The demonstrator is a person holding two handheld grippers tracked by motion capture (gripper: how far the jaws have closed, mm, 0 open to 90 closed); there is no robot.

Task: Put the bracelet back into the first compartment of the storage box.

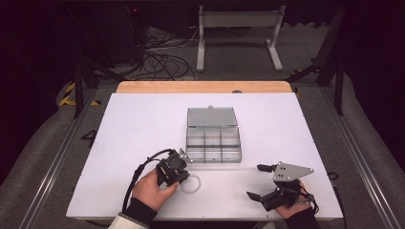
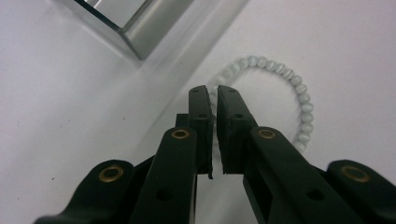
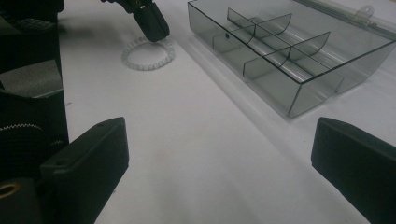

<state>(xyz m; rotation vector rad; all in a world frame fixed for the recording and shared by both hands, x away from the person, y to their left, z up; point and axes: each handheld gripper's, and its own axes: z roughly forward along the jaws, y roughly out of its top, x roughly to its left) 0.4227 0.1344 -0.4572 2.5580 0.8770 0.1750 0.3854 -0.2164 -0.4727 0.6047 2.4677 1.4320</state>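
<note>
This looks like a lab or recording studio. A white table with a wooden far edge stands between metal floor rails. Beyond it lie tangled black cables, a grey metal stand, dark curtains and hazard tape.

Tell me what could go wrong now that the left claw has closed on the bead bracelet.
The left claw pinches just one edge of the bracelet, so it may slip out when lifted. The dangling loop could also snag the wall of the clear box close by, whose compartments are narrow.
</note>
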